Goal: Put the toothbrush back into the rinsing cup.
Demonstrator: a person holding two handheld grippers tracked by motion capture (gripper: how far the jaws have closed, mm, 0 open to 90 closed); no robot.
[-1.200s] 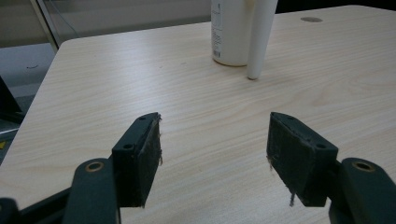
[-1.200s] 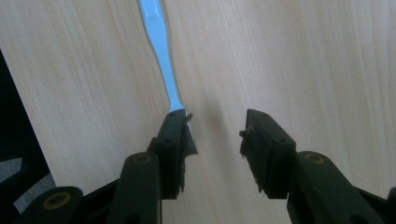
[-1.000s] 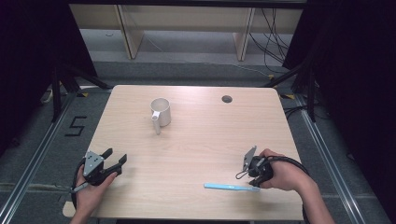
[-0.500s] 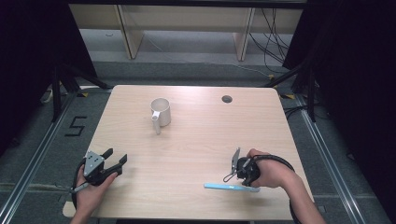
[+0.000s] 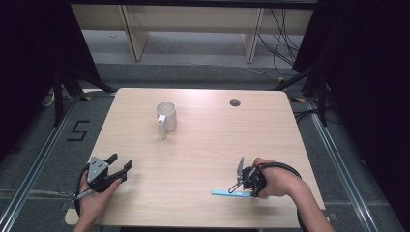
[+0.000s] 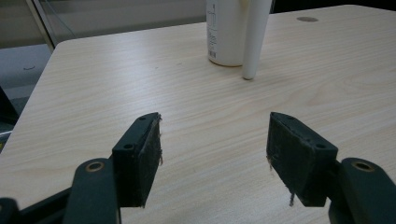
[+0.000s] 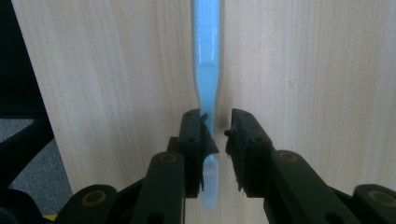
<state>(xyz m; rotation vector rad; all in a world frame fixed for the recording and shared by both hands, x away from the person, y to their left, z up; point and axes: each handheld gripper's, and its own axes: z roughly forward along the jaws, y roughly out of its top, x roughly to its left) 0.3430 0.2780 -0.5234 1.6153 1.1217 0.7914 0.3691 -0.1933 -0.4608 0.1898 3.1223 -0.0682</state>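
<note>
A light-blue toothbrush [image 5: 223, 193] lies flat near the table's front edge, right of centre. My right gripper [image 5: 236, 190] points down over its right end. In the right gripper view the toothbrush [image 7: 207, 56] runs away from the camera, its bristle end between the jaws of the right gripper [image 7: 217, 127]. Those jaws have just been closing; one pad touches the handle, while a thin gap remains at the other. My left gripper [image 5: 121, 161] rests at the front left, open, with nothing between its pads [image 6: 140, 154].
A white mug [image 5: 167, 115] stands upright at the back of the wooden table [image 5: 217, 140], handle toward me; it is ahead of the left gripper [image 6: 215, 140] as a mug [image 6: 226, 28]. A dark cable hole [image 5: 235, 102] lies at the back right.
My right hand has moved left and down onto the toothbrush's right end, and its jaws have narrowed around it. The left gripper, mug and toothbrush have not moved.
</note>
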